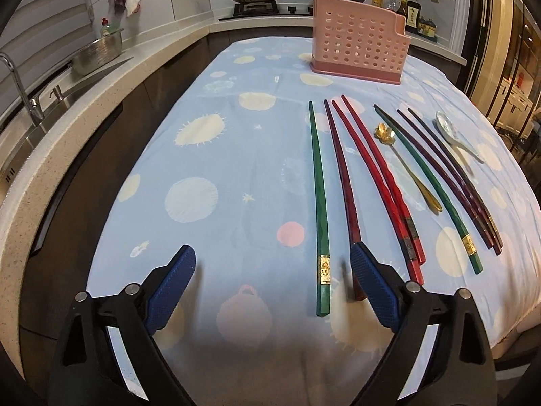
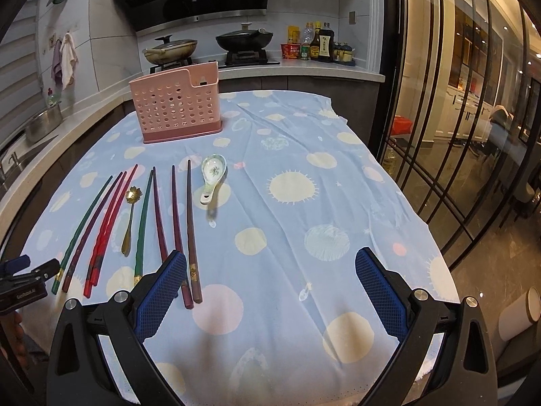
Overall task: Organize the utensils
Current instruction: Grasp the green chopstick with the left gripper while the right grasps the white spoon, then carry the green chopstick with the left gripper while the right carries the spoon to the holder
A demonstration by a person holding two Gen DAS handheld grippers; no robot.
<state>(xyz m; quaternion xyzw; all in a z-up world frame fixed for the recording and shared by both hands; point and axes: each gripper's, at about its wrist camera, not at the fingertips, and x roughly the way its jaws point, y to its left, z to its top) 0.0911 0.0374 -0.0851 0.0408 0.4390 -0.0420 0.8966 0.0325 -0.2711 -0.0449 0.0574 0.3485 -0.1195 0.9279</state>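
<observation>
Several chopsticks lie side by side on the blue patterned cloth (image 1: 236, 155). My left gripper (image 1: 272, 257) is open low over the cloth. The leftmost green chopstick (image 1: 319, 203) has its thick end between the pads, untouched. The right fingertip (image 1: 360, 260) covers the end of a dark red chopstick (image 1: 339, 169). Beyond lie a red pair (image 1: 378, 176), a gold spoon (image 1: 405, 165) and a white ceramic spoon (image 1: 453, 132). A pink perforated holder (image 1: 358, 44) stands at the far end. My right gripper (image 2: 270, 260) is open, its left fingertip (image 2: 175, 270) over the maroon chopsticks (image 2: 175, 216).
The sink counter (image 1: 50, 128) with a faucet and a steel bowl (image 1: 98, 54) runs along the left. A stove with two pans (image 2: 209, 47) and bottles sits behind the table. A glass partition (image 2: 456, 135) stands on the right. Bare cloth (image 2: 304, 203) spreads right of the utensils.
</observation>
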